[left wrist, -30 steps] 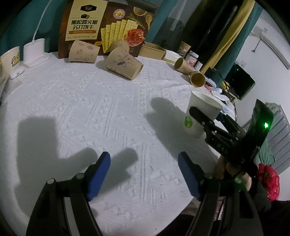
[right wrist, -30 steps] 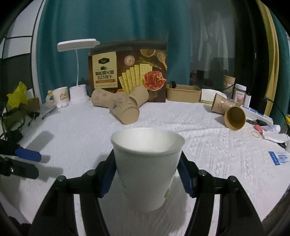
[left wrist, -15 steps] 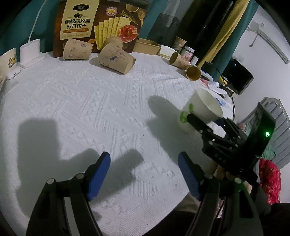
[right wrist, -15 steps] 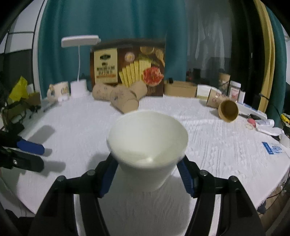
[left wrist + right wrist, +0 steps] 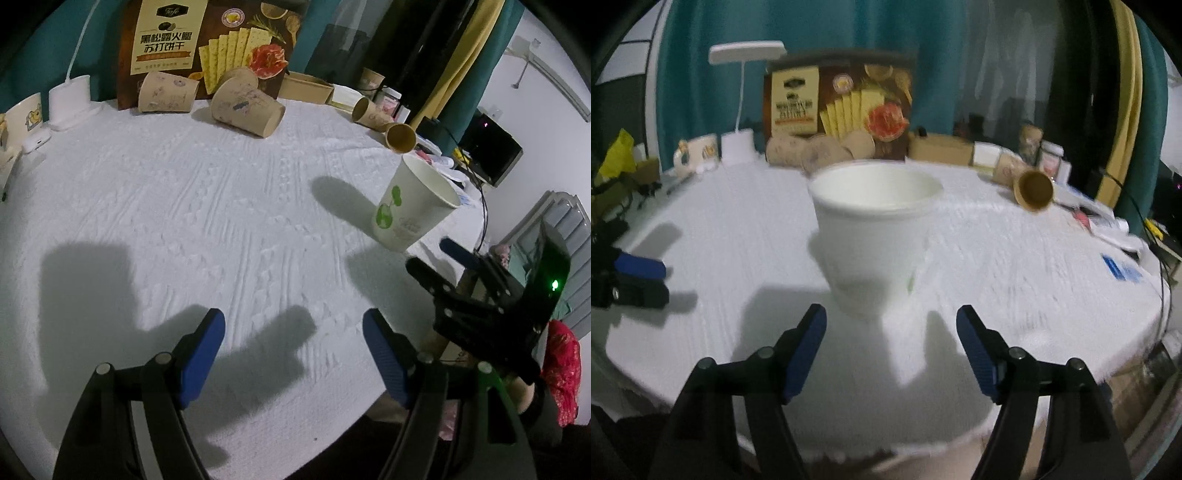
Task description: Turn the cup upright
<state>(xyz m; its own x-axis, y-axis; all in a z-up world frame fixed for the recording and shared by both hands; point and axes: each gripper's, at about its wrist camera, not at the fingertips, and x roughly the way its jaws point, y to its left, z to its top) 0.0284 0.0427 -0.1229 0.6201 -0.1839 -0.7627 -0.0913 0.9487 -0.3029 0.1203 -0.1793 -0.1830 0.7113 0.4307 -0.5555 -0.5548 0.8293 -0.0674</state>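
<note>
Item: white paper cup (image 5: 413, 206), green sprout print on its side. Stands mouth up on the white textured tablecloth (image 5: 207, 229), near the table's right edge. In my right wrist view the same cup (image 5: 873, 236) sits straight ahead, just beyond my fingertips and clear of them; that view is motion-blurred.

Item: my right gripper (image 5: 891, 339). Jaws spread wide, blue pads (image 5: 805, 350) on either side, nothing between them. From the left wrist view my right gripper (image 5: 443, 254) shows as black linkage with a green light lit on its body, close beside the cup but not touching it.

Item: my left gripper (image 5: 293, 350). Jaws apart, holding nothing, poised over bare cloth near the front edge, well apart from the cup.

Item: brown paper cups (image 5: 246, 107), lying on their sides at the back of the table, in front of the cracker box (image 5: 210, 48). Two more brown cups (image 5: 400, 137) lie on their sides toward the far right.

Item: white lamp base (image 5: 70, 98) and a mug (image 5: 24, 116) at the far left; a brown cardboard tray (image 5: 308, 88) right of the cracker box.

Item: teal curtain (image 5: 849, 40) behind the table.
</note>
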